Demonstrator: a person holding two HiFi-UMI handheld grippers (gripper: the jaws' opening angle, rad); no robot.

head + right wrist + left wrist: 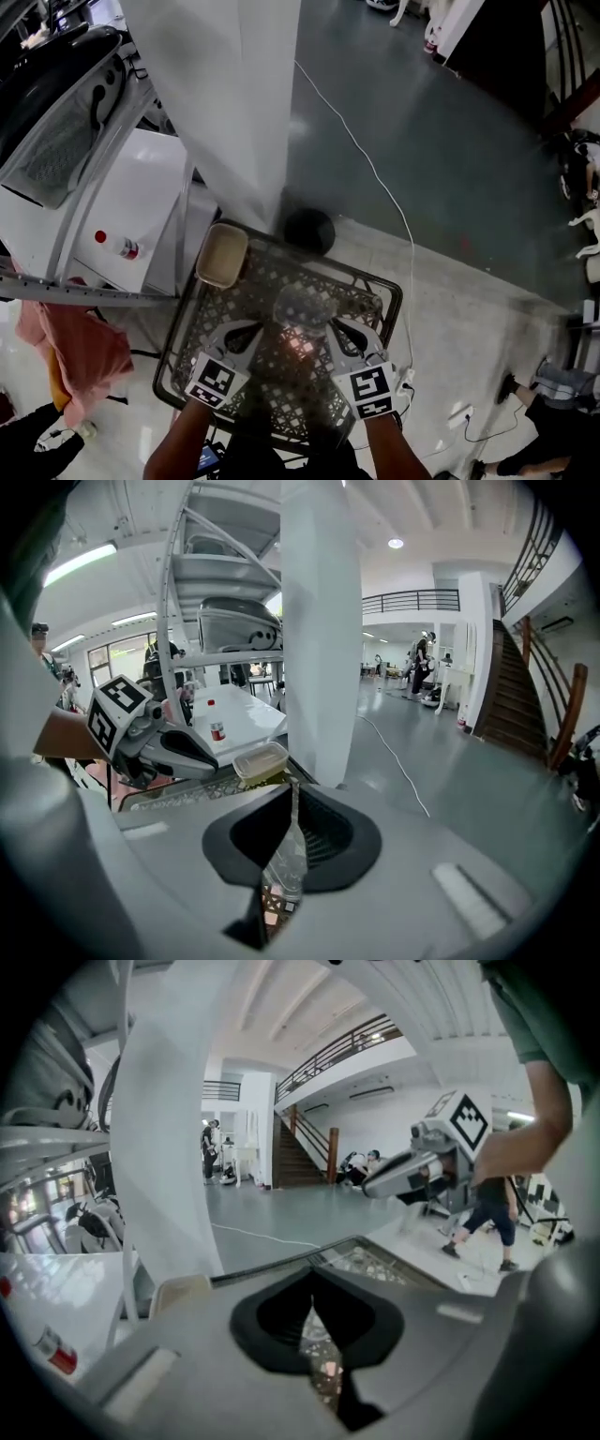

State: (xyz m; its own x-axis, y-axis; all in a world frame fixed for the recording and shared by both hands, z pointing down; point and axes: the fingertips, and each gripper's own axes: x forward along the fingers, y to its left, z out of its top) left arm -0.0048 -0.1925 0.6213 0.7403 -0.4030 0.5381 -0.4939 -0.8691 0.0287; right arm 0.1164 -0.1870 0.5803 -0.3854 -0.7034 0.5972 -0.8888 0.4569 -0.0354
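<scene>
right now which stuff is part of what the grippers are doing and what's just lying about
In use: clear plastic item, held by left gripper and right gripper; wire basket under it.
Lying about: beige tub on the basket's corner; red-capped bottle; white cable; black round object on the floor.

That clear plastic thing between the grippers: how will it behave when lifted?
The clear plastic looks thin and see-through, so probably light and floppy. It sits edge-on between the right gripper's jaws, so it may slip or crumple under pressure.
</scene>
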